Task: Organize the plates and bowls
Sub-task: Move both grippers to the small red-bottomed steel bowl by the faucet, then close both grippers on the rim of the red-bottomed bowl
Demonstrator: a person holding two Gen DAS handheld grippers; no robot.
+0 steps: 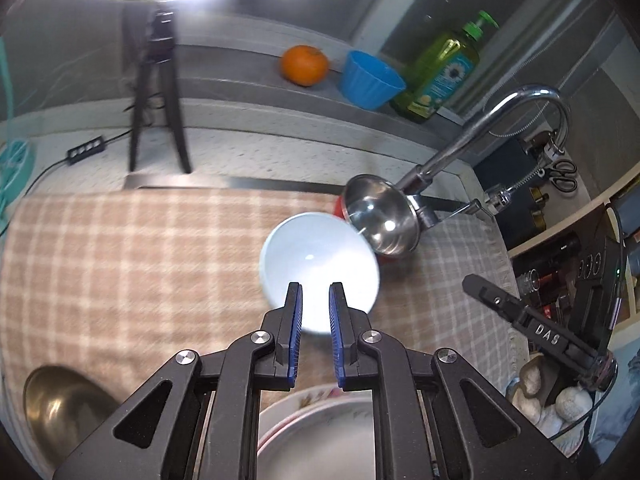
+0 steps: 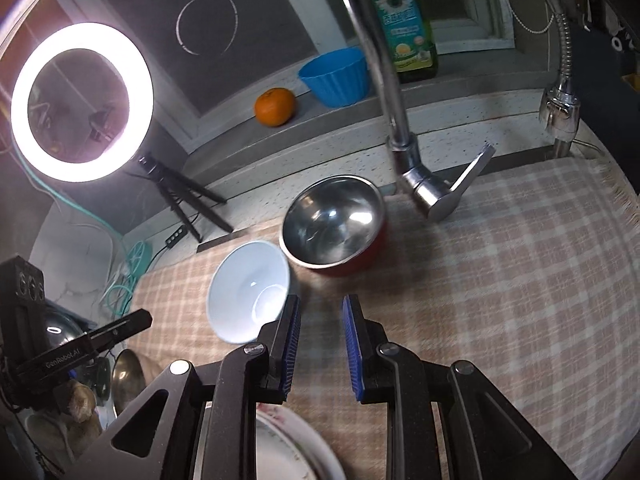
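Note:
A white bowl [image 1: 320,264] sits on the checked cloth [image 1: 120,260]; it also shows in the right wrist view [image 2: 248,284]. Beside it, touching or nearly so, is a steel bowl with a red outside [image 1: 378,216], also in the right wrist view [image 2: 334,224]. My left gripper [image 1: 316,296] is open and empty, its fingertips over the white bowl's near rim. My right gripper [image 2: 321,308] is open and empty above the cloth, just right of the white bowl. A flowered plate [image 1: 320,428] lies under the left gripper, also seen in the right wrist view [image 2: 288,448].
A tap [image 2: 400,120] arches over the cloth's back edge. On the sill stand an orange [image 1: 304,64], a blue bowl [image 1: 370,78] and a green soap bottle [image 1: 444,68]. A ring light [image 2: 80,108] on a tripod stands at left. A brass bowl [image 1: 60,404] lies near left.

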